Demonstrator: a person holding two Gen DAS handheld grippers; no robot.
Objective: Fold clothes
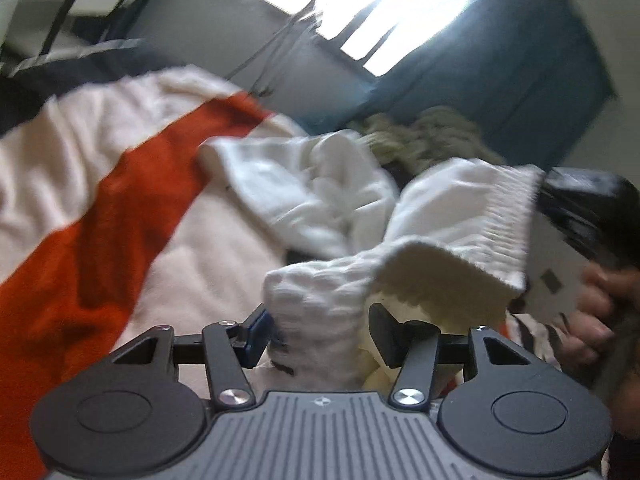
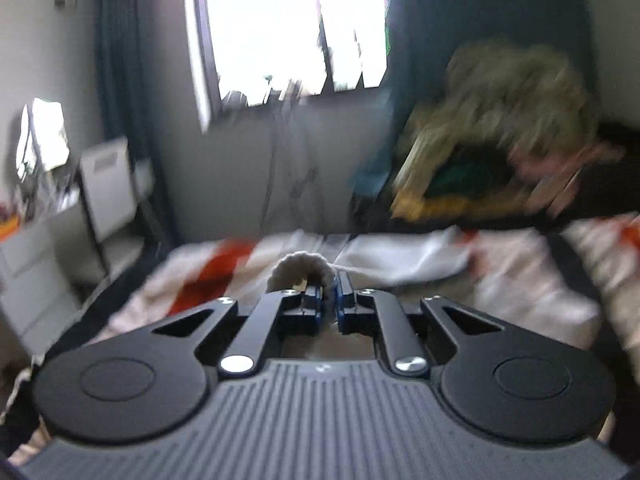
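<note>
A white knit garment point(image 1: 400, 220) hangs bunched over the bed. Its ribbed hem point(image 1: 508, 216) runs up to my right gripper's black body at the right edge of the left wrist view. My left gripper point(image 1: 322, 330) stands open, fingers wide apart, with a thick fold of the knit point(image 1: 320, 304) filling the gap between them. In the blurred right wrist view my right gripper point(image 2: 328, 302) is shut on a curl of the white ribbed knit point(image 2: 300, 266). A person's hand point(image 1: 600, 308) holds the right tool.
The bed carries a cream blanket with a broad orange stripe point(image 1: 132, 200). An olive-yellow heap of clothes point(image 2: 504, 92) lies at the far right by a dark blue curtain point(image 1: 500, 72). A bright window point(image 2: 288, 24) faces me; white furniture point(image 2: 108, 184) stands left.
</note>
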